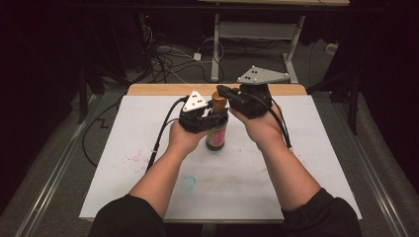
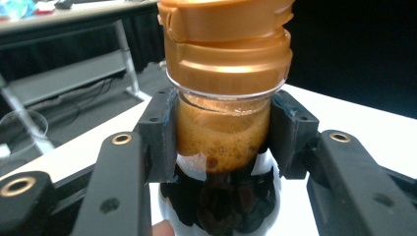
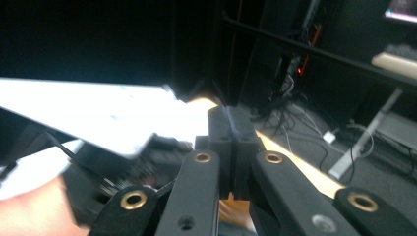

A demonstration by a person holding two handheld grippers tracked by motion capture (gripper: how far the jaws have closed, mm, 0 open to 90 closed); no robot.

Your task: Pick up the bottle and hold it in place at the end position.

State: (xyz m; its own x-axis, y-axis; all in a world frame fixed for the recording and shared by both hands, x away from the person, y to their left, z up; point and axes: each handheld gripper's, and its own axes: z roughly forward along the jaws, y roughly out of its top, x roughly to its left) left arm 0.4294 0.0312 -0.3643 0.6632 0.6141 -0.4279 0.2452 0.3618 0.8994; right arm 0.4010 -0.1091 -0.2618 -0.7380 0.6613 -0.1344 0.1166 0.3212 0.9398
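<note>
Left hand-held gripper (image 2: 221, 132) clamped on the neck of the sauce bottle (image 1: 217, 129), just under its orange cap (image 2: 227, 46). Bottle upright near the middle of the white surface (image 1: 306, 163), dark liquid with foam at the neck. Right hand-held gripper (image 3: 231, 129) above the cap, pads pressed together, nothing between them.

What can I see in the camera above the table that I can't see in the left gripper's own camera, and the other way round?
High view alone: both forearms, the right gripper shut above the cap, the whole white table. Left gripper view alone: tan foam over dark liquid inside the neck, and the black pads pressing its sides. Both: the clear glass bottle of dark liquid with an orange plastic cap, held by the left gripper.
</note>
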